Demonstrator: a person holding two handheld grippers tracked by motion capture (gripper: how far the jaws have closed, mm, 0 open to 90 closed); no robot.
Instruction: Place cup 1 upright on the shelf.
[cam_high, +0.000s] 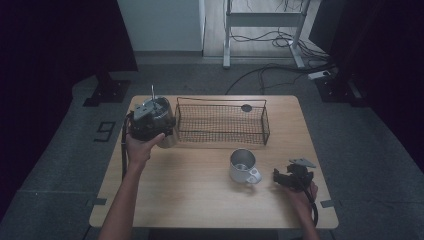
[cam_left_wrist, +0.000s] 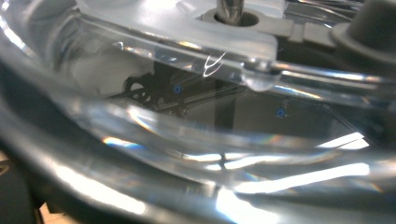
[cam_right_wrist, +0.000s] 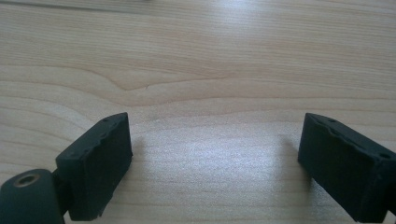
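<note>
From the high view, the left gripper (cam_high: 151, 120) sits at the upper left of the table (cam_high: 200, 200), pressed up against a shiny metal pot with a clear lid (cam_high: 159, 114) that stands just beside the left end of the wire basket (cam_high: 222, 122). Whether its jaws are clamped on the pot I cannot tell from here. The basket looks empty, apart from a small dark disc (cam_high: 246, 107) at its far rim. A metal cup (cam_high: 243, 167) with a white handle stands at centre right, also seemingly empty, near the right gripper (cam_high: 280, 178), which rests low on the wood.

In the left gripper view, the clear lid (cam_left_wrist: 196, 121) sits right against the lens, with a metal knob stem (cam_left_wrist: 230, 9) at the top; the jaws are lost behind the glare.

In the right gripper view, the two black jaws stand wide apart over bare wood (cam_right_wrist: 196, 70), holding nothing.

My guess is the job is barely begun: nothing has gone into the basket yet.
</note>
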